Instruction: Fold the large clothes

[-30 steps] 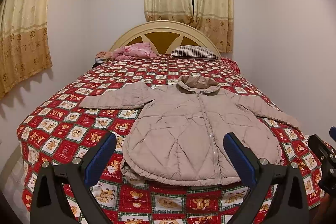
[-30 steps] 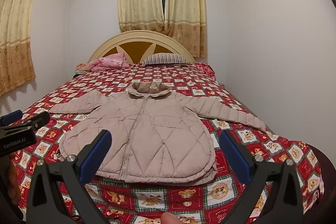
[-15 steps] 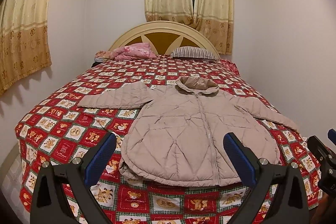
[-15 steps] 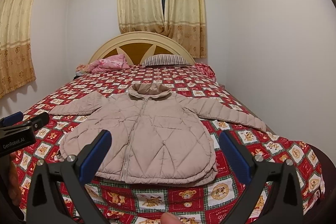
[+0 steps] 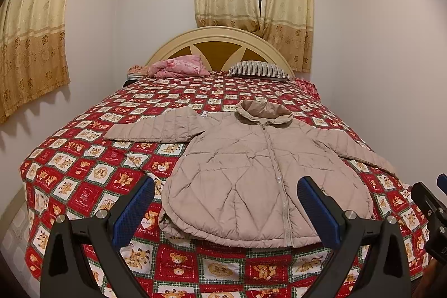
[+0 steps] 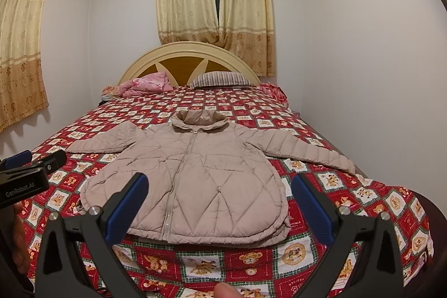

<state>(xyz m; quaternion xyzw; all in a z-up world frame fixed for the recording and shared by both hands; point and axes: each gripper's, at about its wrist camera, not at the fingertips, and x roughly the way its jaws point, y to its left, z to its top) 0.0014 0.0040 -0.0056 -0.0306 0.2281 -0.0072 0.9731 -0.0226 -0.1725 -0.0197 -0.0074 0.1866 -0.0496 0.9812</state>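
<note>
A beige quilted hooded jacket (image 5: 251, 175) lies flat on the bed, zipped, front up, both sleeves spread out to the sides, hood toward the headboard. It also shows in the right wrist view (image 6: 195, 172). My left gripper (image 5: 226, 208) is open and empty, held above the foot of the bed before the jacket's hem. My right gripper (image 6: 220, 203) is open and empty, also short of the hem. Each gripper shows at the edge of the other's view.
The bed has a red patchwork bear quilt (image 5: 83, 180). A pink folded blanket (image 5: 178, 66) and a striped pillow (image 5: 257, 70) lie by the cream headboard (image 5: 220, 35). A white wall runs close along the bed's right side (image 6: 363, 74). Curtains hang behind and left.
Both views have shifted slightly; the jacket sits a little farther and lower in frame. The jacket itself has not moved and both grippers stay open.
</note>
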